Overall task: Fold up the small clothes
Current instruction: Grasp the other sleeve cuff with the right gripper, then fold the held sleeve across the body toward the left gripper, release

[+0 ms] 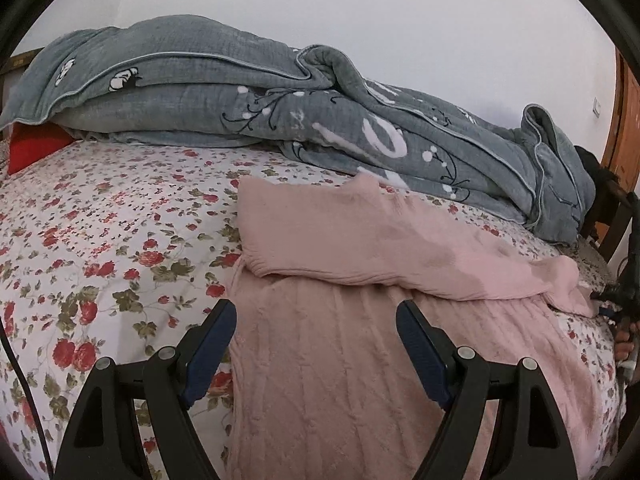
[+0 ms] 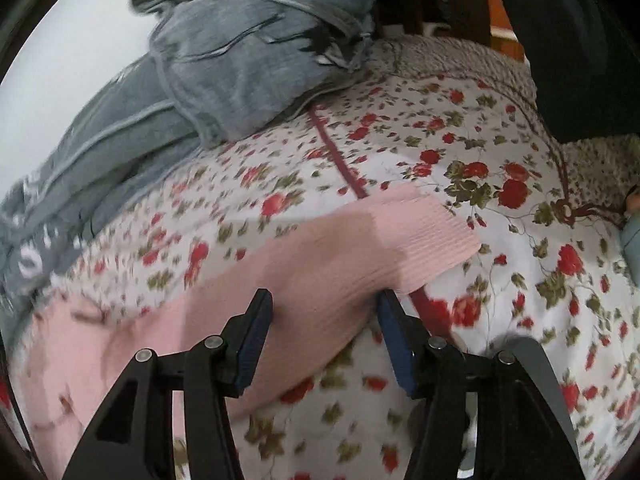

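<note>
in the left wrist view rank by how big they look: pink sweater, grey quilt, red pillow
1. grey quilt and pink sweater: look alike; sweater is nearer the camera, so unsure.
2. red pillow: smallest, mostly hidden under the quilt.

I am looking at a bed sheet (image 1: 100,248) printed with red roses and green leaves on white, lying smooth across the mattress. A grey quilt (image 1: 248,96) with white and black flower patterns is sitting bunched in a long heap along the far side, against a pale wall (image 1: 360,0). A red pillow (image 1: 32,148) is peeking out from under the quilt's left end. At the far right I am seeing a wooden door (image 1: 628,120). In the right wrist view a dark red stripe (image 2: 340,156) is running across the sheet.
</note>
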`<state>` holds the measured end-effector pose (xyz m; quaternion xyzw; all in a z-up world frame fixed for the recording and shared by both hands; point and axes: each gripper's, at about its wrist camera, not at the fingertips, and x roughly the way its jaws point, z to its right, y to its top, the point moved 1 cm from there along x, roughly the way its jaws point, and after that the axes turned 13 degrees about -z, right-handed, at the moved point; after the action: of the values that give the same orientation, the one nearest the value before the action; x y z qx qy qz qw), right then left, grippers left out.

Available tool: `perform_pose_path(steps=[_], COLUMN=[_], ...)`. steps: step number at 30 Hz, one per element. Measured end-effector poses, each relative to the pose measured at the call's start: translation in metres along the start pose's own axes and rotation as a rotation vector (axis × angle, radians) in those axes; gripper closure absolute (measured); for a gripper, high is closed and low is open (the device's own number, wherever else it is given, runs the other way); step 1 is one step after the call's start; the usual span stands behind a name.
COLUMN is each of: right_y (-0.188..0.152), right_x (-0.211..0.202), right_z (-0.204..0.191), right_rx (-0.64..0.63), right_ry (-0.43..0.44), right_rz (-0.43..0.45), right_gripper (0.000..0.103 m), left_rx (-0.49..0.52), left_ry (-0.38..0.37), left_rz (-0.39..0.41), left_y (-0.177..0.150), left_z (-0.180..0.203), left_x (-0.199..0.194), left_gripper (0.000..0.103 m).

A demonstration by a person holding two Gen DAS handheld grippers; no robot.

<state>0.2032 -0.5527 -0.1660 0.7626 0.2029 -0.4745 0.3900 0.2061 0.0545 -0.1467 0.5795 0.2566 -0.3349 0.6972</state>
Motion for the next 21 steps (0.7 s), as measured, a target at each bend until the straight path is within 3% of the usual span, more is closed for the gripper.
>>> perform_pose_path(steps=[2,5,8,14,18,21], right_y=[0.008,0.015,0.017,0.014,0.011,-0.002], right_x=[0.002,0.004,0.003,-0.04,-0.079,-0.114], right_z=[0.004,0.007,0.006,-0.019,-0.05,-0.096], right_rx=[0.006,-0.008,-0.021,-0.085,-0.126,-0.202], right_ry=[0.012,0.016,0.028,-0.018,-0.018,-0.011], right_rz=[-0.006,-0.002,0.014,0.169,0.242,0.302], right_gripper=[0.053,0.091,0.092,0.093,0.093,0.093], left_rx=[0.001,0.001,0.002,-0.015,-0.045,-0.076], left_ry=[0.005,0.007,0.003,-0.021,-0.041,-0.042], left_rz=[-0.01,-0.014,-0.009,0.006,0.025,0.036], left_y=[0.0,0.0,0.0,0.005,0.008,0.01], left_z=[0.0,0.001,0.001,-0.003,-0.013,-0.026], left_x=[0.003,0.004,0.004,-0.004,-0.015,-0.023], left_gripper=[0.022,0.022,0.022,0.022,0.022,0.022])
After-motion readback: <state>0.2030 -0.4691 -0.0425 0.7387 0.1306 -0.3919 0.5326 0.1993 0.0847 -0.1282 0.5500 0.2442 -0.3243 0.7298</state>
